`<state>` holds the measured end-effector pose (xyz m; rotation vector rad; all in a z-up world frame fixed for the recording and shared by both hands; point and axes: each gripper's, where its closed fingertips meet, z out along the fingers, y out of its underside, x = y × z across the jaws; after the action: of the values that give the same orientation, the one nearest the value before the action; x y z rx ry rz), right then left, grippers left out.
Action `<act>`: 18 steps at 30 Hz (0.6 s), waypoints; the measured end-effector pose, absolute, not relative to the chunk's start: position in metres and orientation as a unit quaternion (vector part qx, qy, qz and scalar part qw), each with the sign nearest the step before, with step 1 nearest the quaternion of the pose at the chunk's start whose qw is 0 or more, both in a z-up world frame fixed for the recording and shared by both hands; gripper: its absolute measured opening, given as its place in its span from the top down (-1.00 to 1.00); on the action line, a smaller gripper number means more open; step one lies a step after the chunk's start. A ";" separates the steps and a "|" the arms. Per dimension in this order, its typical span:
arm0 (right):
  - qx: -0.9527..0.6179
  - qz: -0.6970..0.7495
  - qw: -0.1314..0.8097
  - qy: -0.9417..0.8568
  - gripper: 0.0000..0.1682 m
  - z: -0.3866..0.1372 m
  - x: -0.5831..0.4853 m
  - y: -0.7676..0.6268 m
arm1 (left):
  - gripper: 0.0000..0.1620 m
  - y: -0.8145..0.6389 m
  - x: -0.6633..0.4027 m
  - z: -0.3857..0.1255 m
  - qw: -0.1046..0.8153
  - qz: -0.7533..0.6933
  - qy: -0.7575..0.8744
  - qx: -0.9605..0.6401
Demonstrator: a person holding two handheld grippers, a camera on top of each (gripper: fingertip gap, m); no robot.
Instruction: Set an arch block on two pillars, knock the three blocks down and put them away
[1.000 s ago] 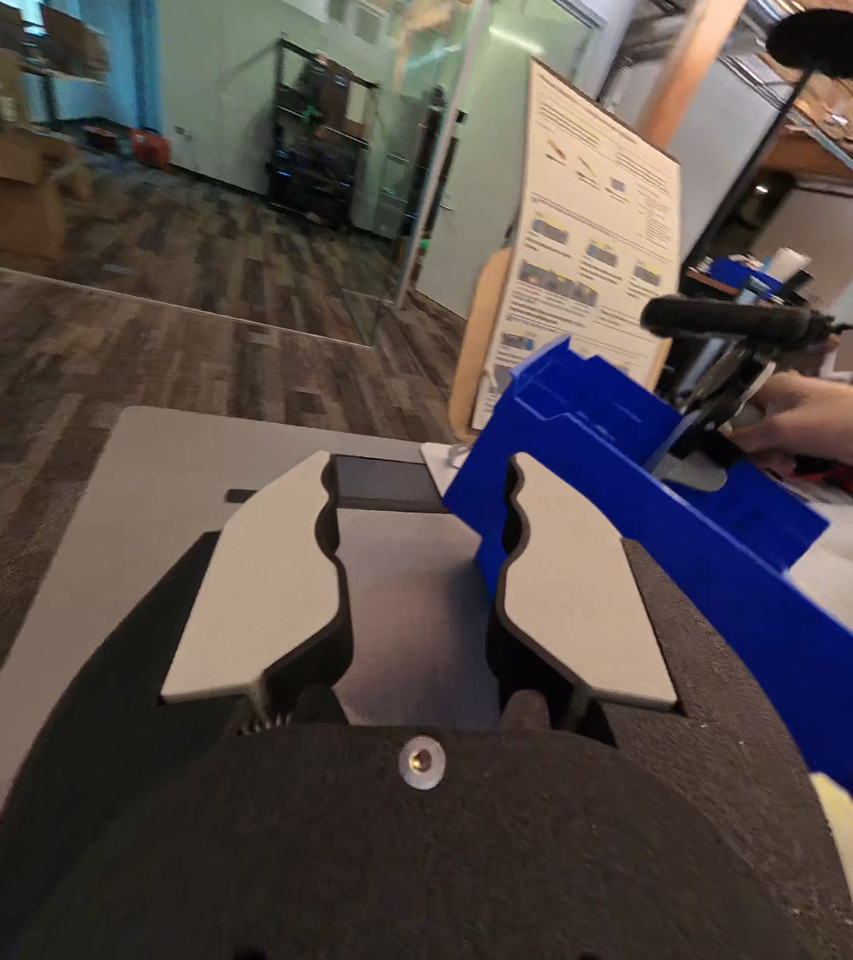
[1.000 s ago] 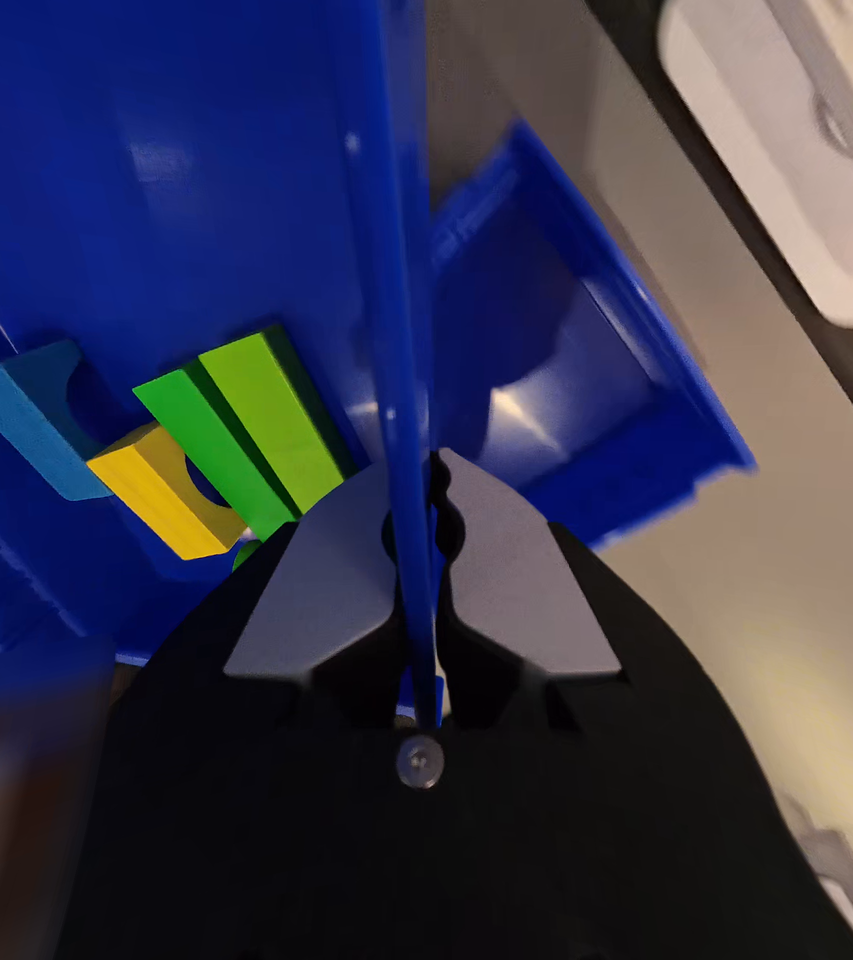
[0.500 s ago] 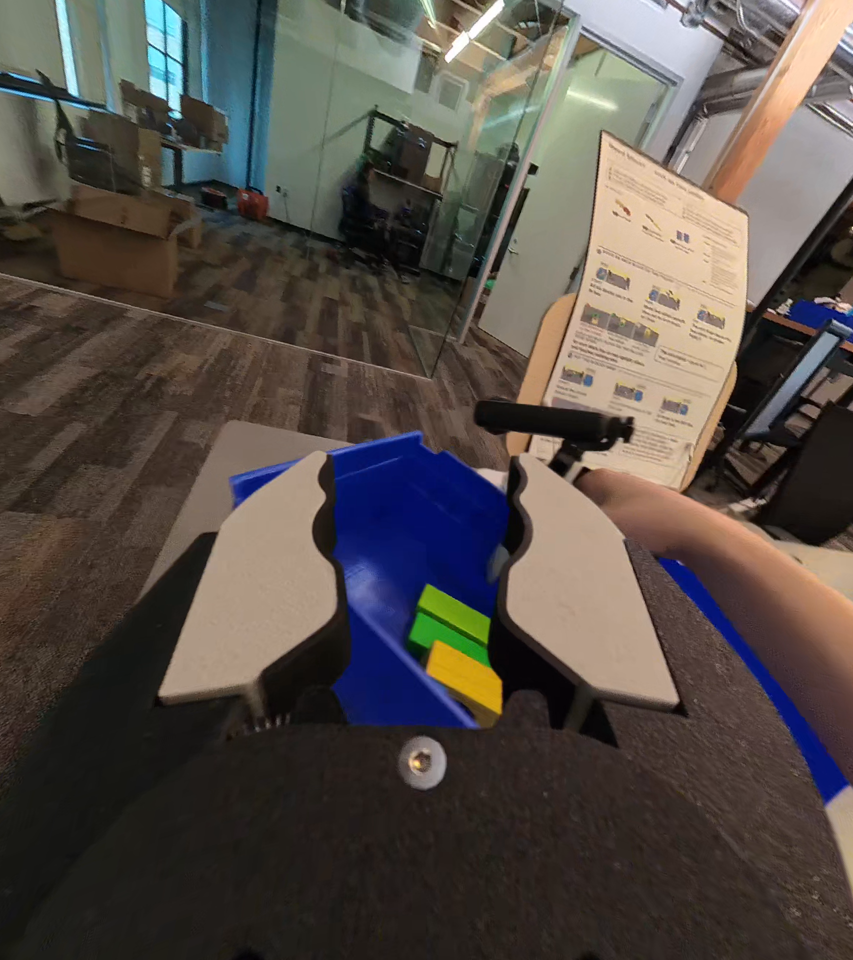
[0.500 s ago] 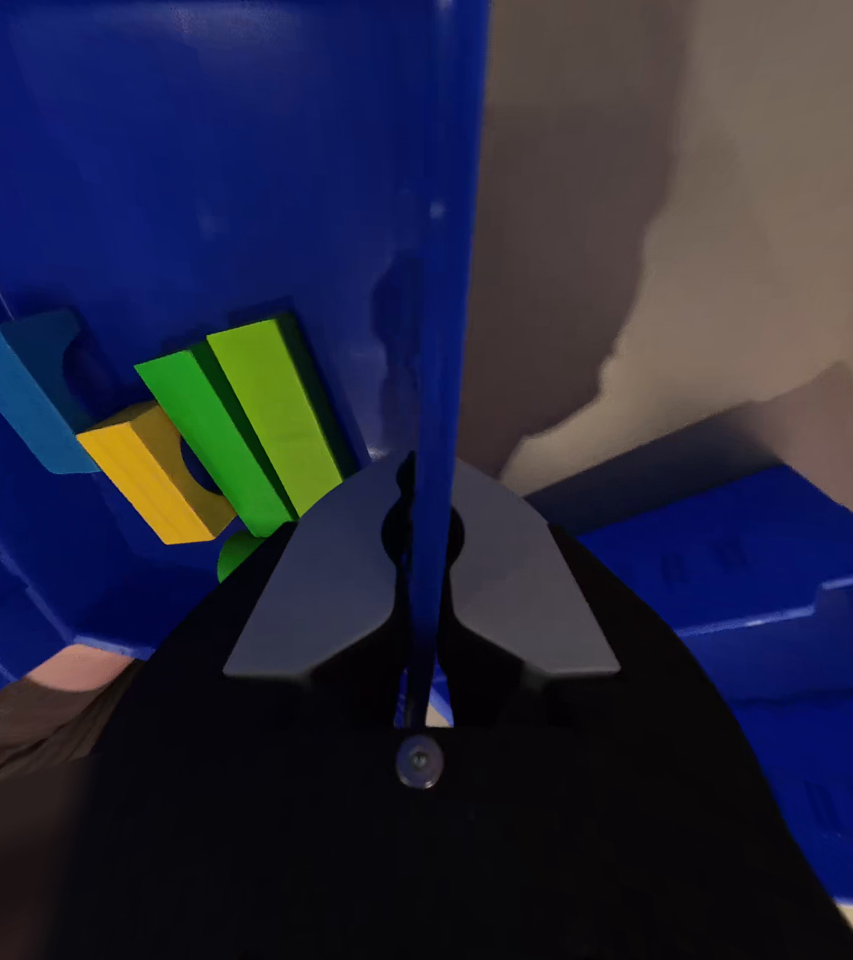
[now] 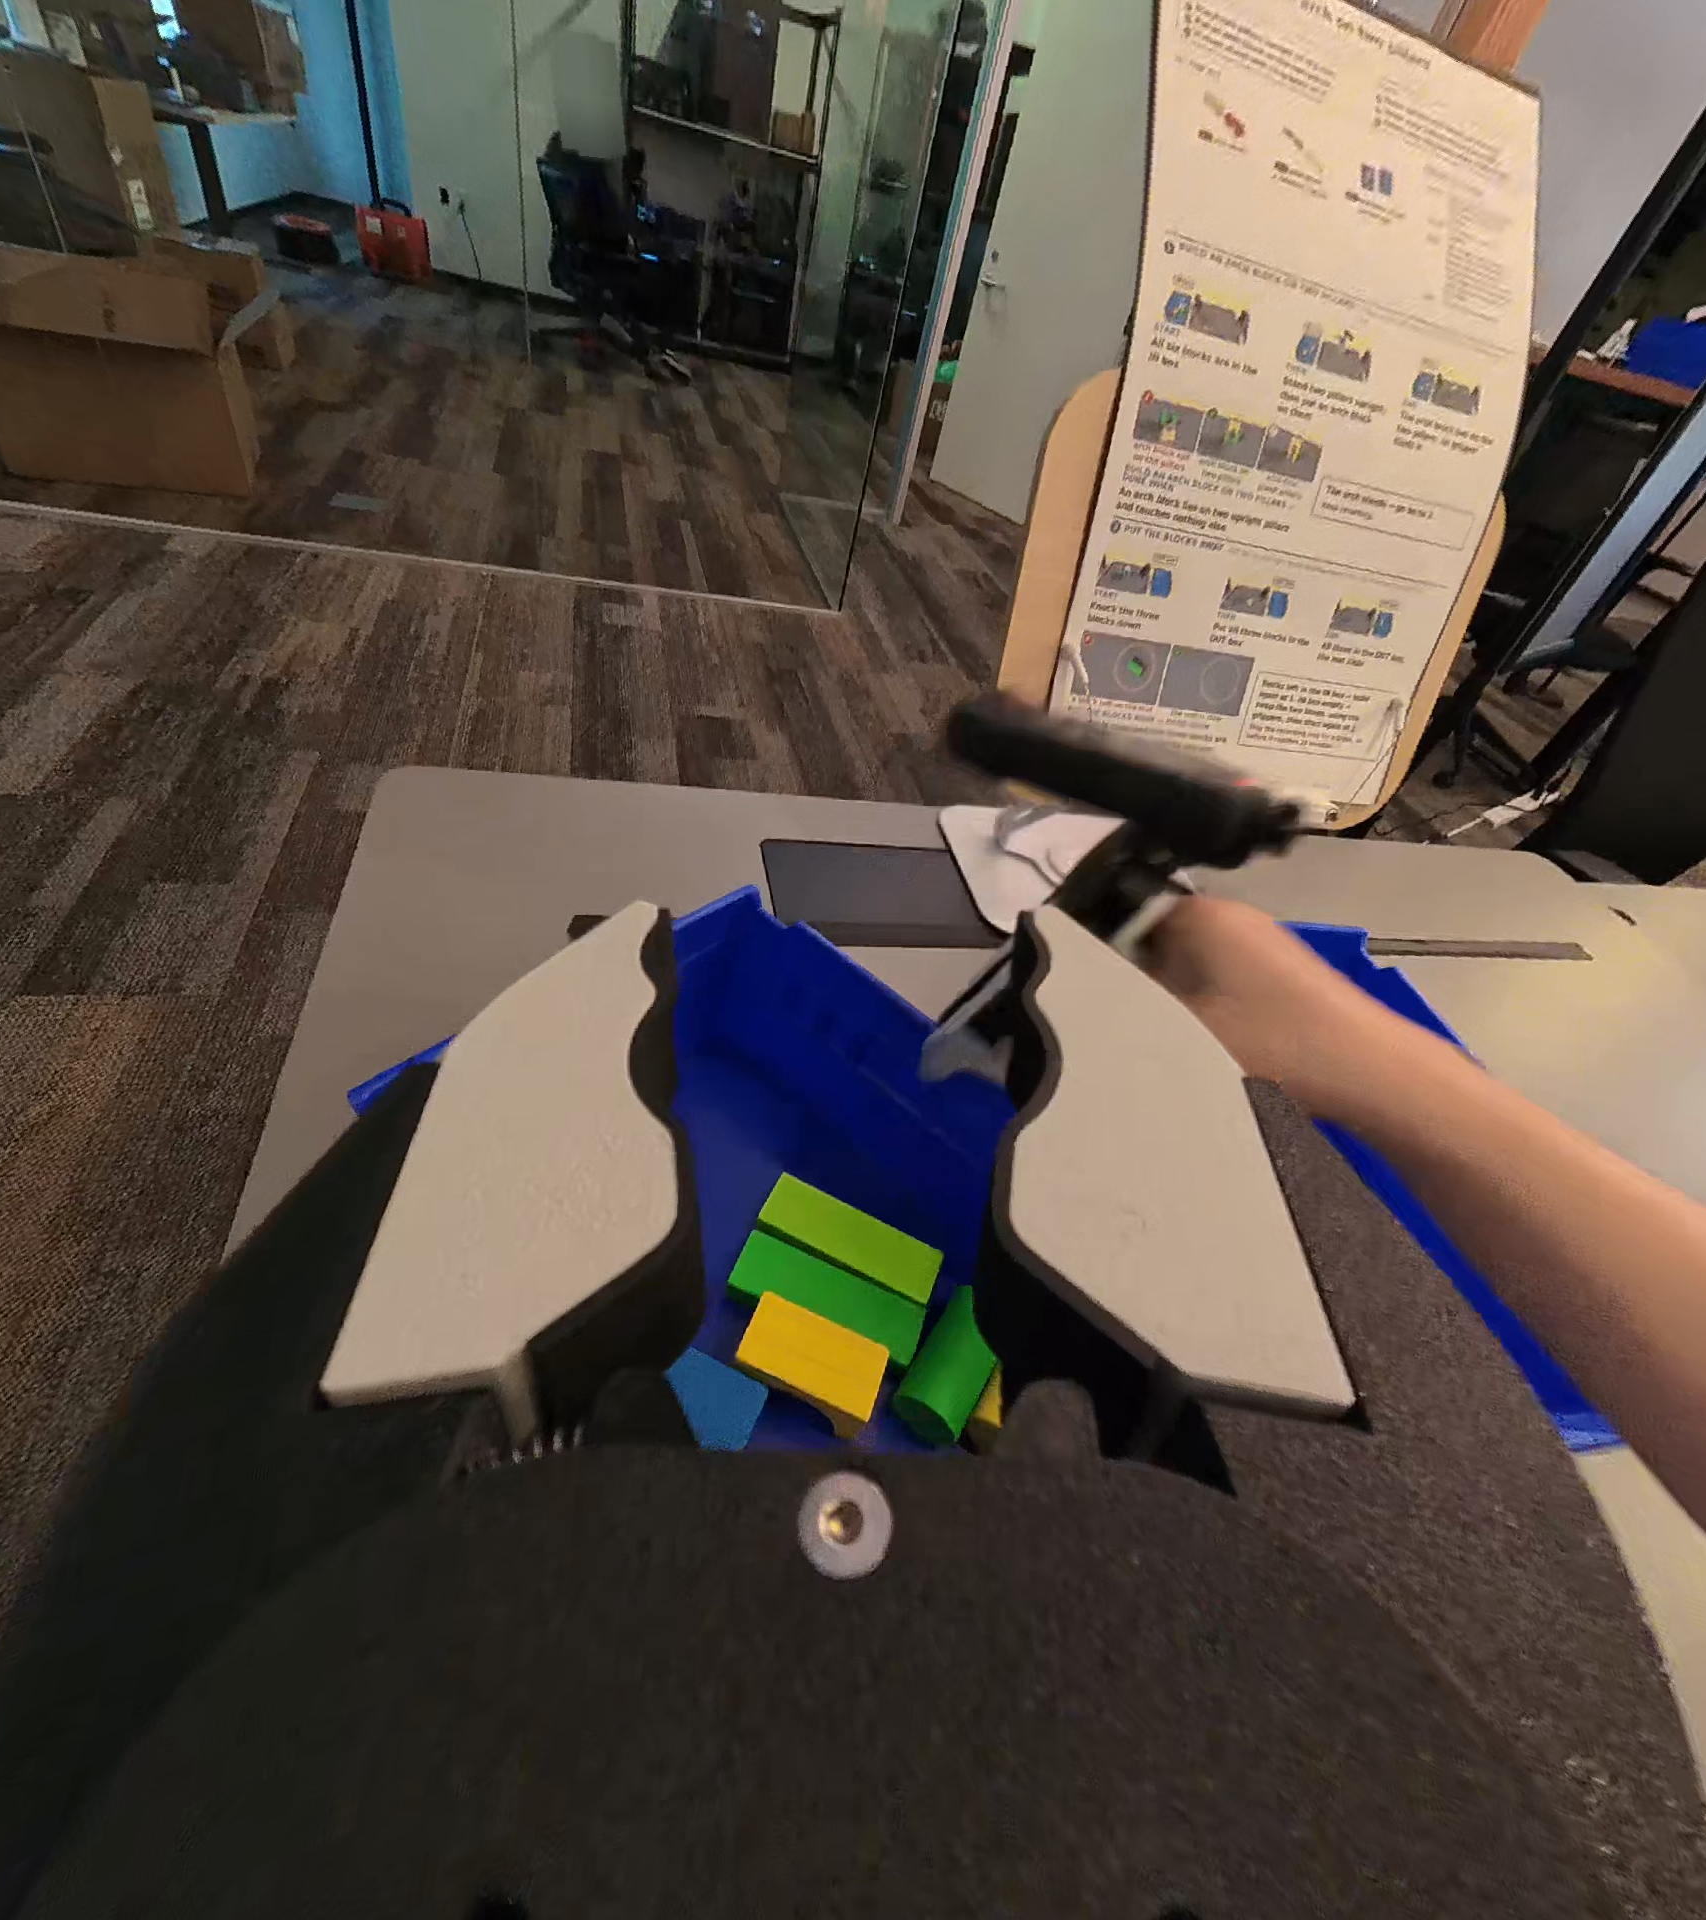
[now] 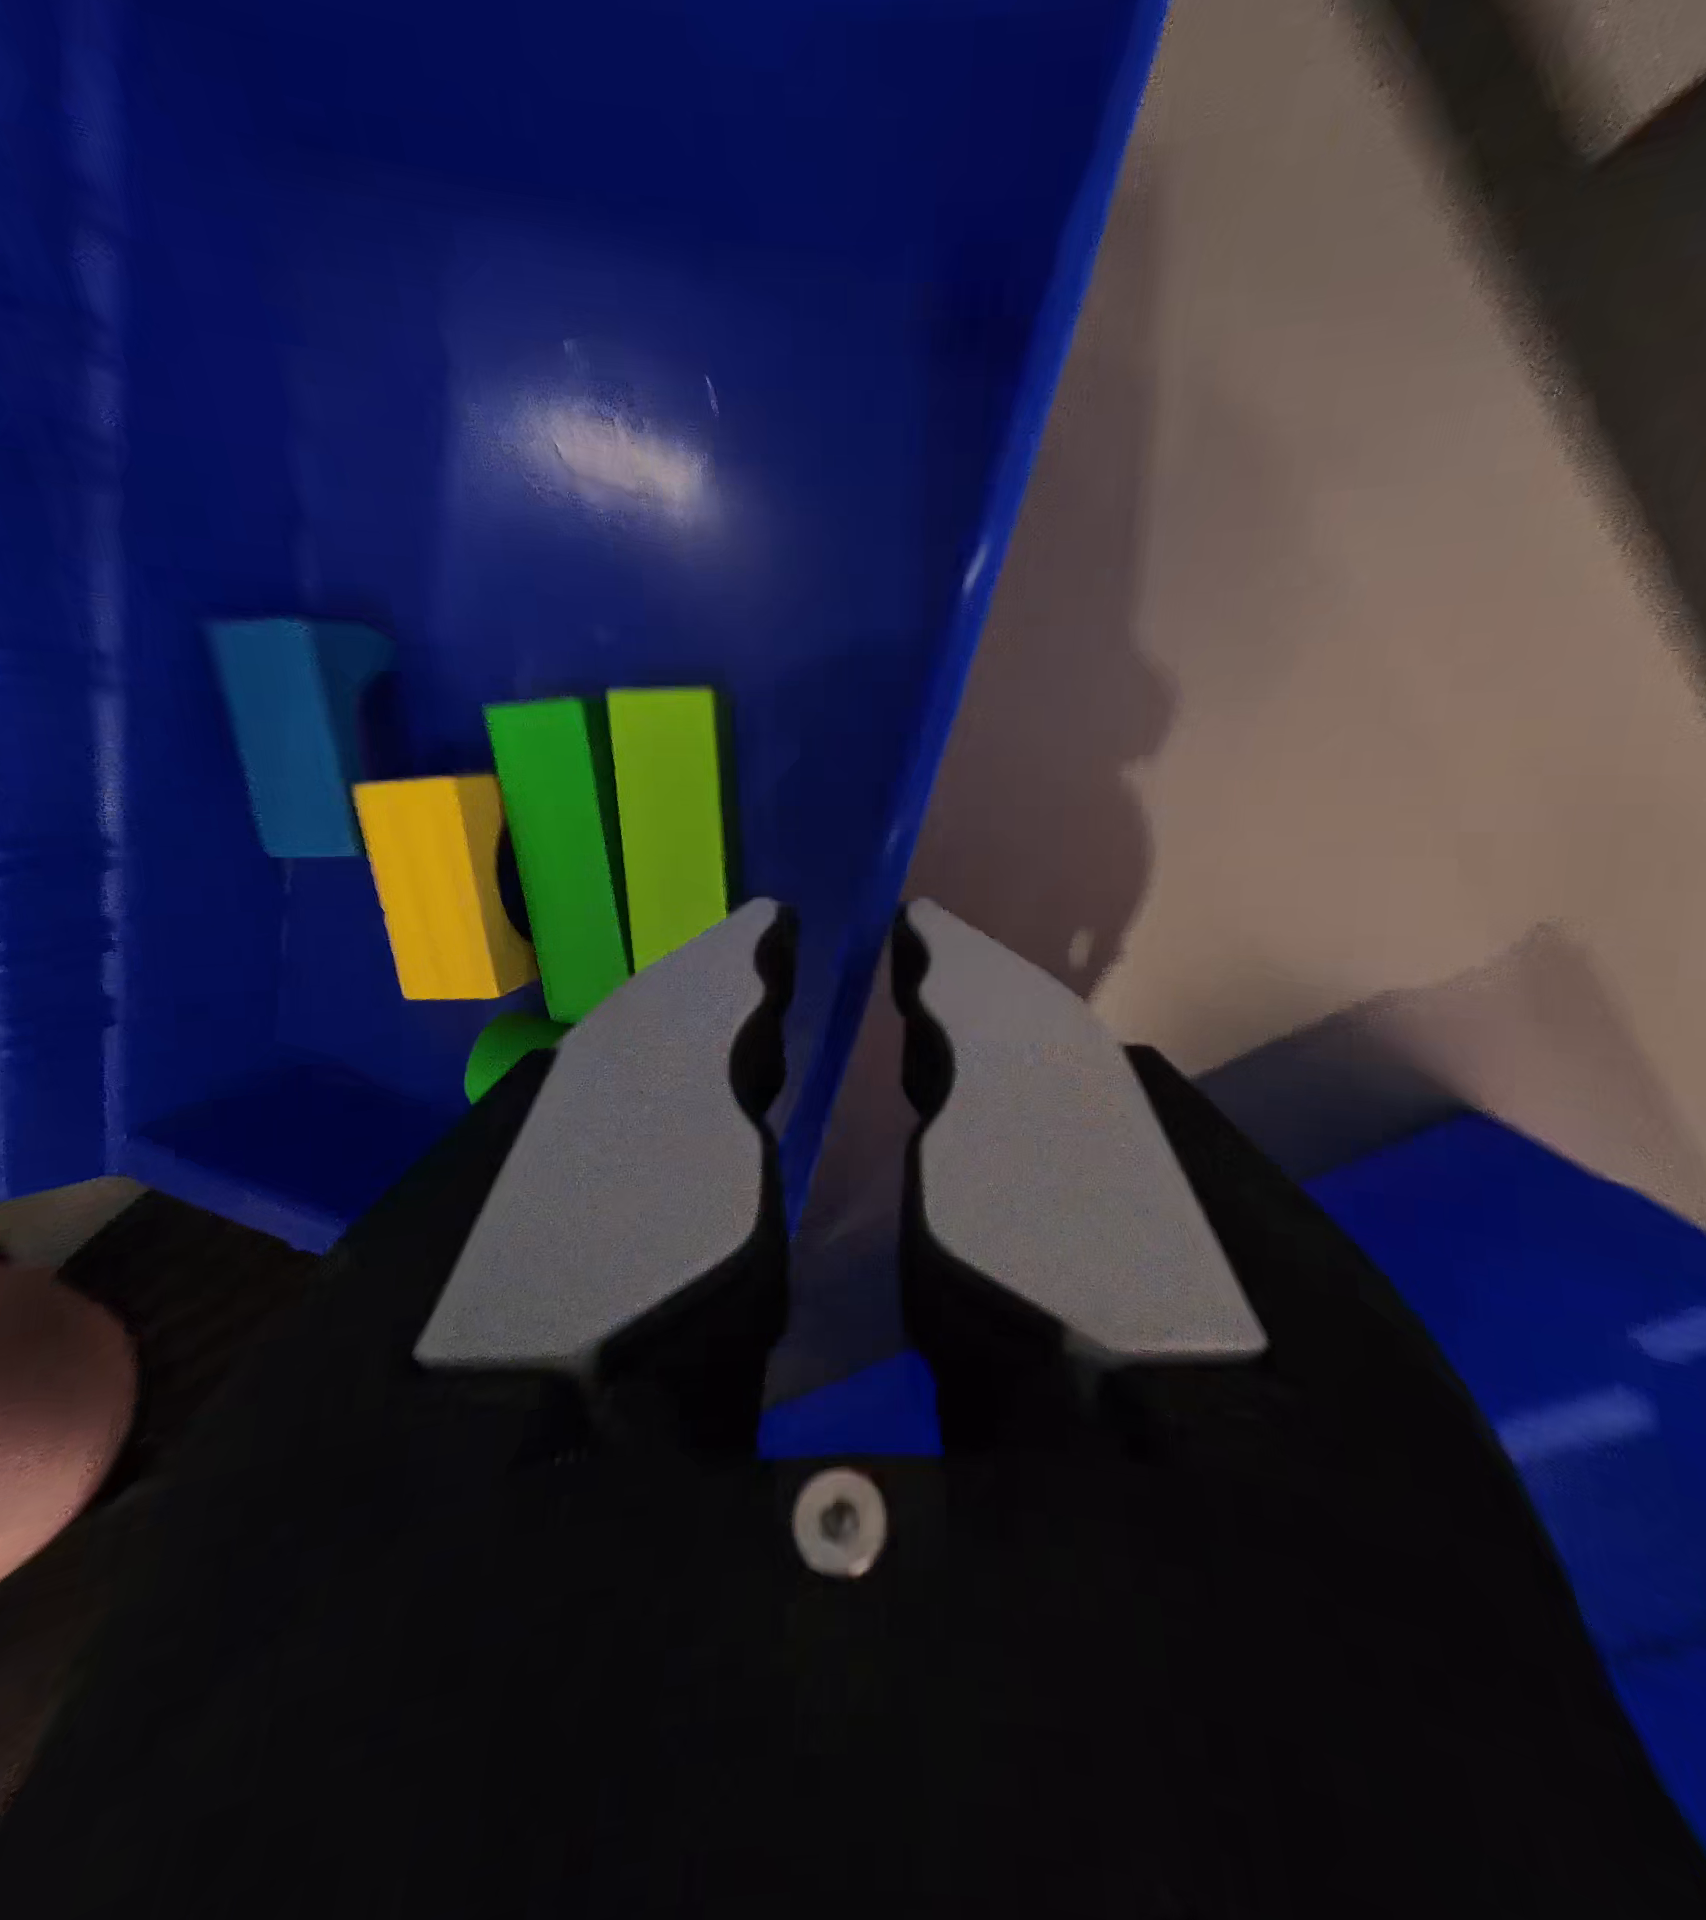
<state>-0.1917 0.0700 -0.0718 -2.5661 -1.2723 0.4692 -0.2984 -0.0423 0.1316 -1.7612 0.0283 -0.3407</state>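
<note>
The only writing in either view stands on a tall white instruction board (image 5: 1327, 416), propped upright at the far edge of the surface (image 5: 537, 852) in the left wrist view. It bears a heading along its top, several blocks of small print, and rows of little captioned pictures. A cardboard box (image 5: 111, 353) on the floor behind the glass wall carries a small pale label. The right wrist view shows no writing at all.

Left hand-held gripper (image 5: 844, 1049) agape; right hand-held gripper (image 6: 836, 914) slightly parted.
</note>
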 end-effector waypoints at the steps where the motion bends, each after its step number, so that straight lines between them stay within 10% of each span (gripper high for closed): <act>1: -0.864 0.166 0.182 -0.438 0.66 -0.047 -0.183 0.075 | 0.23 -0.043 -0.300 0.131 0.623 -0.149 0.010 -0.767; 6: -0.860 0.016 0.385 -0.334 0.33 0.026 -0.017 0.098 | 0.27 -0.044 -0.315 0.117 0.600 -0.131 -0.008 -0.789; 18: -0.968 0.048 0.123 -0.214 0.30 -0.120 0.144 0.045 | 0.36 -0.033 -0.345 -0.017 0.319 -0.071 -0.043 -0.944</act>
<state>0.1435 0.0446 -0.1199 -2.8234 -0.6250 0.1410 -0.3450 -0.0330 -0.0168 -2.4830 -0.1121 -0.1858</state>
